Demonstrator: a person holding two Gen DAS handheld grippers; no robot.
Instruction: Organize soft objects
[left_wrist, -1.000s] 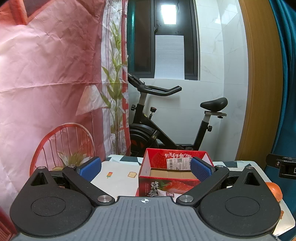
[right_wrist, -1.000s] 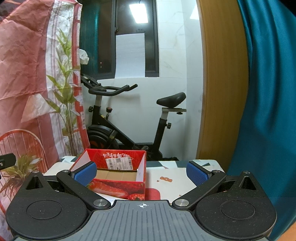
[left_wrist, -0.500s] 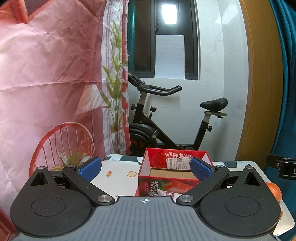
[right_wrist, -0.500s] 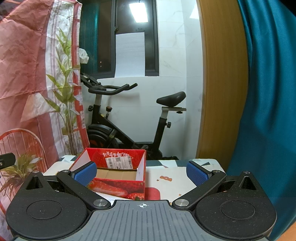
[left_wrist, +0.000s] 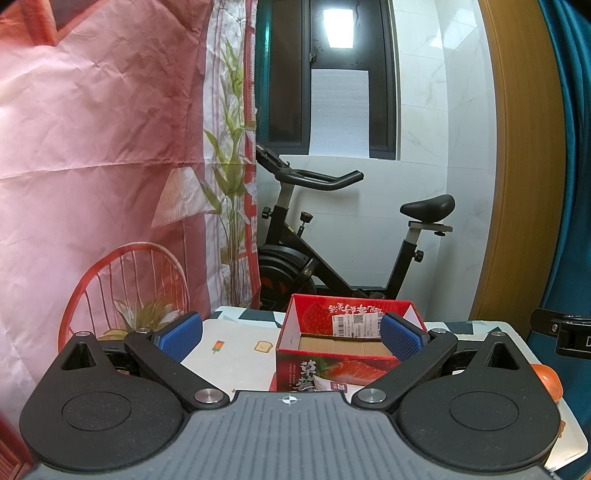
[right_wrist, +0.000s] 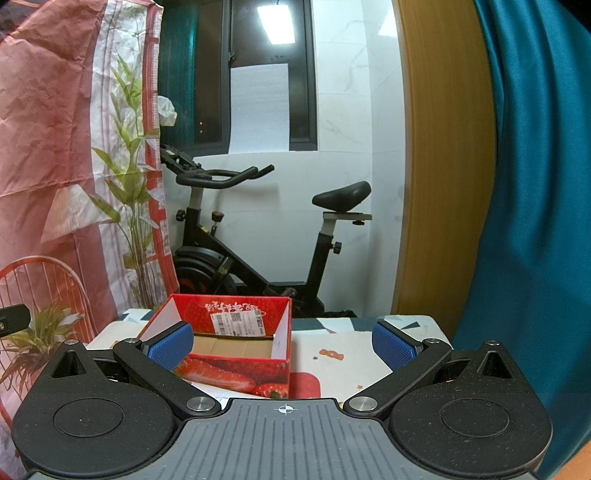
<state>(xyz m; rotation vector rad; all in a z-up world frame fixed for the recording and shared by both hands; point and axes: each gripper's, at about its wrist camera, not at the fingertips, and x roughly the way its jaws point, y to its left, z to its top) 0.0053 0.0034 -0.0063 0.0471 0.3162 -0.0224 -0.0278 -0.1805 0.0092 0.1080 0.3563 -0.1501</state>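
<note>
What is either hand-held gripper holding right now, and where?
Nothing. The left hand-held gripper and the right hand-held gripper are both open and empty.

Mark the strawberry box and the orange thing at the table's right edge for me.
strawberry box (right_wrist: 236, 373): right wrist view, on its front wall.
orange thing (left_wrist: 550, 380): left wrist view, on its rounded visible side.

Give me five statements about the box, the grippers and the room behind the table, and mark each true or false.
1. The red strawberry box is open at the top. True.
2. The left gripper is shut on a toy. False: it is open and holds nothing.
3. An exercise bike stands behind the table. True.
4. The box is full of soft toys. False: only its bare cardboard floor shows.
5. The right gripper is open. True.
</note>
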